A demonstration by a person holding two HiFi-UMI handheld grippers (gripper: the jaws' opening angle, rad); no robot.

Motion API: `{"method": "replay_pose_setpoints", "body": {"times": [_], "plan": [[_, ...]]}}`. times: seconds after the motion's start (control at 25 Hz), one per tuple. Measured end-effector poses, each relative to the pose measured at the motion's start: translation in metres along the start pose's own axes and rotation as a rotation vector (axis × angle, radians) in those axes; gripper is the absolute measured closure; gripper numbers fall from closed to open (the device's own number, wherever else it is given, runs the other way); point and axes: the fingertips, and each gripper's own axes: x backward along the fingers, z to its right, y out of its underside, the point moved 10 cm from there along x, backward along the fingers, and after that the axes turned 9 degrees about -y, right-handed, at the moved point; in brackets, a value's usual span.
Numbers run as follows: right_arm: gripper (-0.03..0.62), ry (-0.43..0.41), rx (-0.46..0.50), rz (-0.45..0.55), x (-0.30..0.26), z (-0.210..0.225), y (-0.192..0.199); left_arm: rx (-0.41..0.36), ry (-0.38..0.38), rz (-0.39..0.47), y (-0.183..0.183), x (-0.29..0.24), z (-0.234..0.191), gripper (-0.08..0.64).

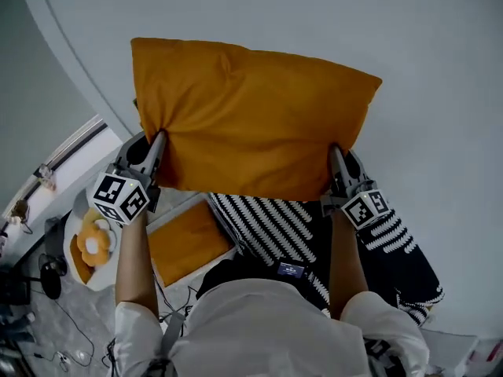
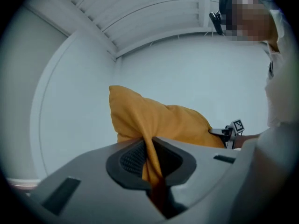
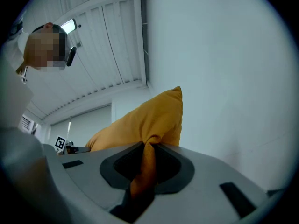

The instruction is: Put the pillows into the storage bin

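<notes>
A large orange pillow [image 1: 251, 116] hangs in the air in front of a pale wall, held level between both grippers. My left gripper [image 1: 160, 141] is shut on the pillow's near left corner, and a fold of orange fabric [image 2: 150, 162] is pinched between its jaws. On the right, my right gripper [image 1: 336, 154] is shut on the near right corner, with fabric [image 3: 145, 169] squeezed between its pads. Below, a second orange pillow [image 1: 187, 242] lies in a white storage bin [image 1: 182, 210]. A black-and-white striped pillow [image 1: 275, 226] lies beside the bin.
Another striped cushion [image 1: 401, 250] lies at the right below my right arm. A round white cushion with a yellow flower shape [image 1: 90, 246] sits at the left on the floor, near cables [image 1: 47, 320] and a window sill [image 1: 55, 167].
</notes>
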Motion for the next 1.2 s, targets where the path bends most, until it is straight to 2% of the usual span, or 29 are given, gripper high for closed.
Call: {"method": "replay_pose_setpoints", "body": {"times": [0.16,0.36,0.52,0.64,0.76,0.88,1.04,1.2], "plan": [[0.509,-0.128,-0.028,-0.019,-0.041,-0.044,0.009,0.000,-0.125,0.005,-0.014,0.081,-0.026,0.522],[0.509,-0.305,-0.098,-0.059,-0.105,-0.098,0.049,-0.006,-0.305,-0.004,-0.012,0.181,-0.061,0.522],[0.509,-0.377,-0.133,-0.102,-0.131,-0.119,0.083,0.010,-0.388,-0.024,0.006,0.226,-0.073,0.522],[0.509,-0.428,-0.158,-0.144,-0.162,-0.153,0.113,0.043,-0.451,-0.038,0.025,0.268,-0.099,0.522],[0.509,-0.445,-0.173,-0.211,-0.195,-0.214,0.143,0.096,-0.494,-0.063,0.040,0.325,-0.147,0.522],[0.509,-0.439,-0.184,-0.297,-0.214,-0.264,0.182,0.164,-0.510,-0.110,0.072,0.370,-0.191,0.522],[0.511,-0.421,-0.208,-0.386,-0.217,-0.271,0.237,0.250,-0.514,-0.181,0.129,0.387,-0.210,0.522],[0.514,-0.379,-0.237,-0.510,-0.210,-0.289,0.290,0.367,-0.520,-0.257,0.193,0.414,-0.229,0.522]]}}
